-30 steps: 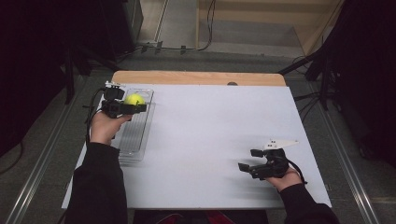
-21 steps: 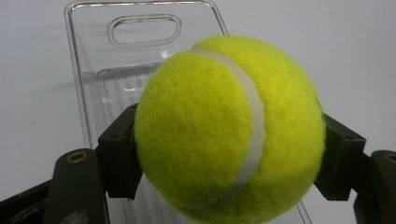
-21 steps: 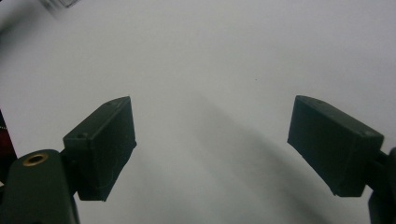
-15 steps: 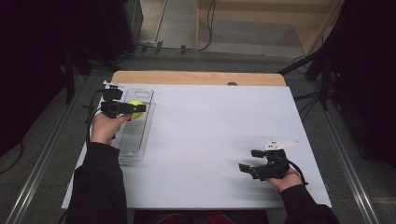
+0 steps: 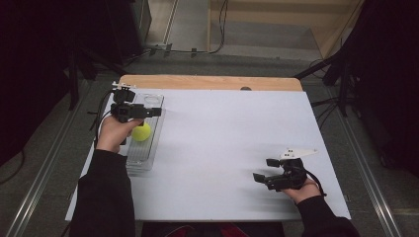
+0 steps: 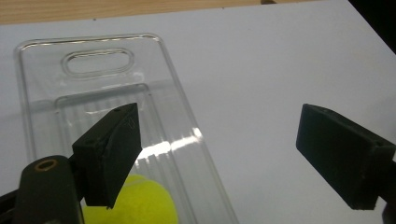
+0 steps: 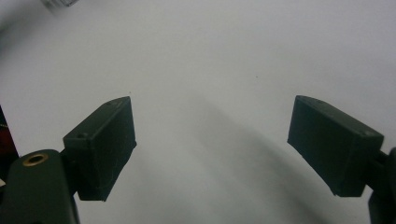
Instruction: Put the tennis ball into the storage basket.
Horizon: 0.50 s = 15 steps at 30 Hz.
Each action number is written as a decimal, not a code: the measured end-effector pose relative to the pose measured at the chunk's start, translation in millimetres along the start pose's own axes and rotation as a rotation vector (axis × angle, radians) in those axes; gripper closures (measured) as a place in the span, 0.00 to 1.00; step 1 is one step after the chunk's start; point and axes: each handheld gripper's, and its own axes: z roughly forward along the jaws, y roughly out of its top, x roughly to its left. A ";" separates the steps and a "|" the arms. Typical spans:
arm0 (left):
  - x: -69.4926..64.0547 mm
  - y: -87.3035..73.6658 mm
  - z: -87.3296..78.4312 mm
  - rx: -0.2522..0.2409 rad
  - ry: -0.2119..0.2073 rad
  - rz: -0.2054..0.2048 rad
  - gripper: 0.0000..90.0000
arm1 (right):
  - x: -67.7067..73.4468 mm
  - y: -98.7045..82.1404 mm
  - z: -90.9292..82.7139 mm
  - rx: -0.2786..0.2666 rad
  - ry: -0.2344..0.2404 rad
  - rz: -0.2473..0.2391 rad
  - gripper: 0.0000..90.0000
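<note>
Here left gripper (image 5: 154,112) apart over clear tray (image 5: 150,154); yellow ball (image 6: 135,203) half-hidden behind jaw (cut off below); right gripper (image 5: 265,171) apart.

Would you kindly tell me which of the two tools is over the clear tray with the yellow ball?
The left tool, at the table's left edge, is over the clear tray holding the yellow ball. The right tool is over bare white tabletop.

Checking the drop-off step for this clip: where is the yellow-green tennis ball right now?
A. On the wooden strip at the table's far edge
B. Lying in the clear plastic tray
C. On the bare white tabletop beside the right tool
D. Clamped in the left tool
B: the yellow-green tennis ball lies inside the clear plastic tray, below the left tool, whose jaws stand apart with nothing between them.
</note>
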 end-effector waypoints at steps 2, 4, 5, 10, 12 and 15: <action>-5.0 1.3 0.2 0.001 -0.015 0.005 0.17 | -0.2 0.0 -0.4 -0.001 0.000 -0.002 0.15; -10.5 2.4 1.1 -0.001 -0.034 0.015 0.17 | -0.4 -0.2 -0.4 -0.003 -0.001 0.001 0.15; -14.0 2.8 1.8 -0.002 -0.044 0.025 0.17 | -0.6 -0.3 -0.3 -0.003 -0.001 0.001 0.15; -24.9 1.6 7.0 0.007 -0.067 0.058 0.17 | -0.4 -0.6 -0.6 -0.004 -0.002 0.003 0.15; -29.9 0.9 9.2 0.015 -0.074 0.070 0.17 | 0.0 -0.5 -1.0 -0.006 0.000 0.006 0.15; -37.3 0.0 12.0 0.015 -0.086 0.085 0.17 | -0.2 -0.5 -1.0 -0.004 -0.002 0.005 0.15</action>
